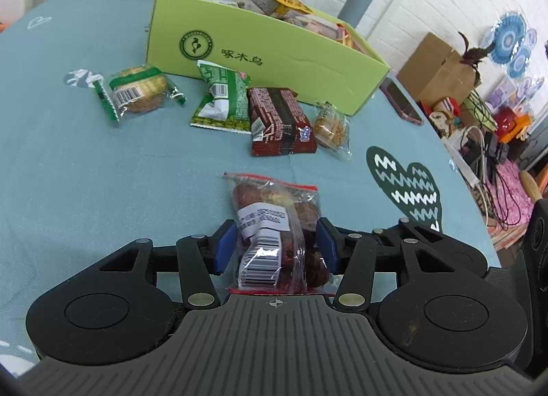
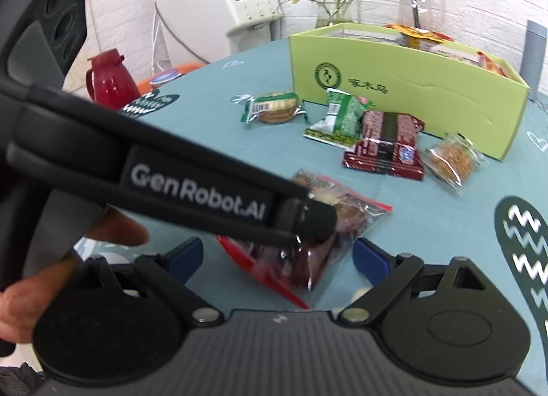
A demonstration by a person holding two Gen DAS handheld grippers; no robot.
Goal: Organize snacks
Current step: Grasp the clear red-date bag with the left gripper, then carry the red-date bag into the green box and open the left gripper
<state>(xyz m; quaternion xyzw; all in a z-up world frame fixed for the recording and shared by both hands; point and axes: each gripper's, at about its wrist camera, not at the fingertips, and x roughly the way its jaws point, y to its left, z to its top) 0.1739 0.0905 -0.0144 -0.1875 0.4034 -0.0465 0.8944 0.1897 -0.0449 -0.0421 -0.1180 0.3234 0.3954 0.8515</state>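
Lengthwise, clear snack bag [image 1: 274,238] points away, clamped in left gripper [image 1: 274,247]; right gripper [image 2: 277,260] agape, empty.

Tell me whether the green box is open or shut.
Open. The green box has no lid over it, and snack packets stick up above its rim in both views.

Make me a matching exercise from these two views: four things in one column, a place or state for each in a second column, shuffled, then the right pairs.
Things:
1. clear zip bag
2. green box
3. dark red packet
4. right gripper

Places or states:
A. jaws wide apart, gripping nothing
B. flat on the tablecloth in front of the box, beside the green packet
C. between the left gripper's blue pads
D. open-topped, snacks already inside

Pairs: 1-C, 2-D, 3-B, 4-A
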